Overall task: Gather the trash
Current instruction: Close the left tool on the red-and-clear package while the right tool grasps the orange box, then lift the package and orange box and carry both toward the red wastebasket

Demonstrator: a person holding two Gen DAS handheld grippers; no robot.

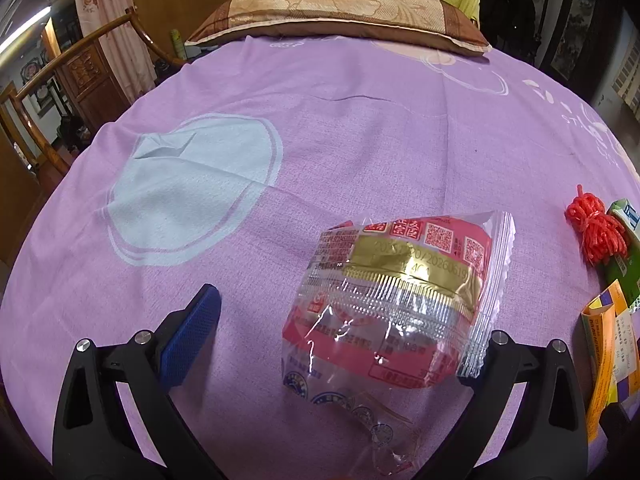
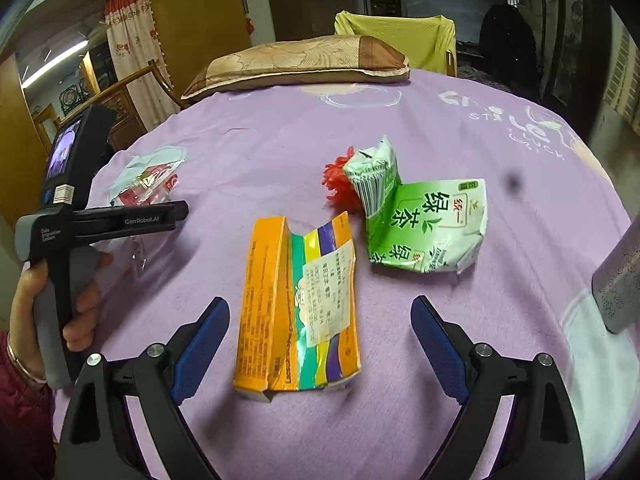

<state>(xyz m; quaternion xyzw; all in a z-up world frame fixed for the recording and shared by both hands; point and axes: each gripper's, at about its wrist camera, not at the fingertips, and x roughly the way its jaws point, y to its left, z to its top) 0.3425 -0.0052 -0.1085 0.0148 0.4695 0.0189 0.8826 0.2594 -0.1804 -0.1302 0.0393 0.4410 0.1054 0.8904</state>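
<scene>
A clear red-and-gold snack wrapper (image 1: 396, 308) lies on the purple bedsheet (image 1: 360, 140) between my left gripper's (image 1: 340, 340) open fingers; its right edge hides the right pad. In the right wrist view the wrapper (image 2: 148, 188) lies beyond the left gripper (image 2: 132, 220). My right gripper (image 2: 320, 344) is open, its fingers on either side of a flattened orange striped box (image 2: 300, 312). Beyond lie a crushed green tea carton (image 2: 424, 224) and a red string bundle (image 2: 340, 180). The bundle (image 1: 596, 228) and the box (image 1: 608, 360) also show at the left view's right edge.
A brown pillow (image 2: 296, 64) lies at the far end of the bed, with a yellow-covered chair (image 2: 400, 36) behind it. A wooden chair (image 1: 80, 80) stands left of the bed. A grey patterned object (image 2: 620, 280) juts in at the right edge.
</scene>
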